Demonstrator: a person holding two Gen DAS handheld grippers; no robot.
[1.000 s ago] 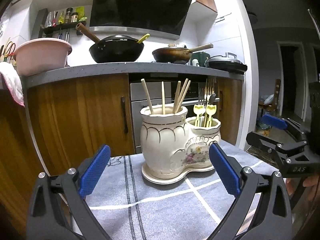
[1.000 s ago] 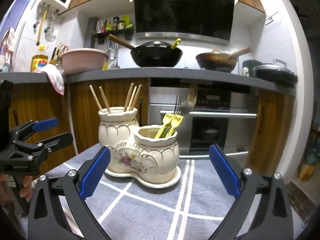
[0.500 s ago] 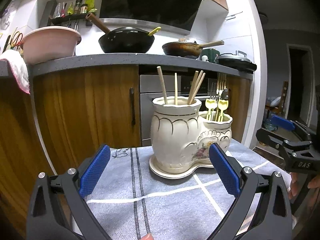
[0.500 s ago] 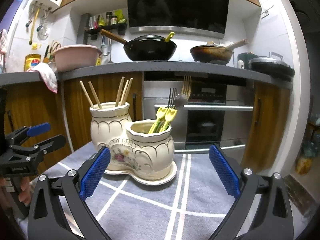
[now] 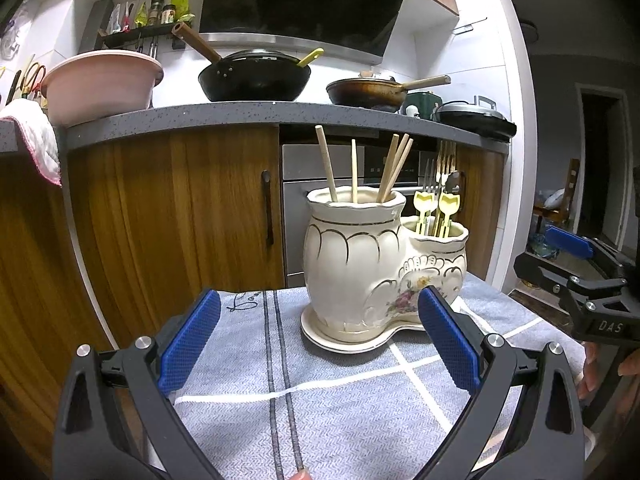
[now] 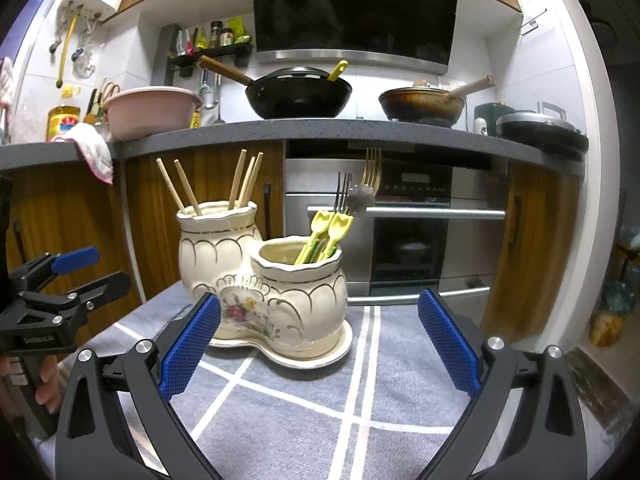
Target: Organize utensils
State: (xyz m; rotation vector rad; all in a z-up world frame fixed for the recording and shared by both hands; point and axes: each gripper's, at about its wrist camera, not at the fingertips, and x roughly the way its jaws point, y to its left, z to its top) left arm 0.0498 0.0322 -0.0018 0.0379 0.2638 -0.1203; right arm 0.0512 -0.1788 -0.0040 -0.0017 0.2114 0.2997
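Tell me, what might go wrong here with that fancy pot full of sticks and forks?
The chopsticks lean outward at different angles, so a gripper closing on one may knock its neighbours. The forks and yellow utensils are crowded in the shorter pot, so pulling one could drag others out. The ceramic holder only rests on its saucer atop a cloth; a sideways bump might tip or slide it.

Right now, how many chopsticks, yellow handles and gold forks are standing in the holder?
Chopsticks: 5
Yellow handles: 2
Gold fork: 1
Total: 8
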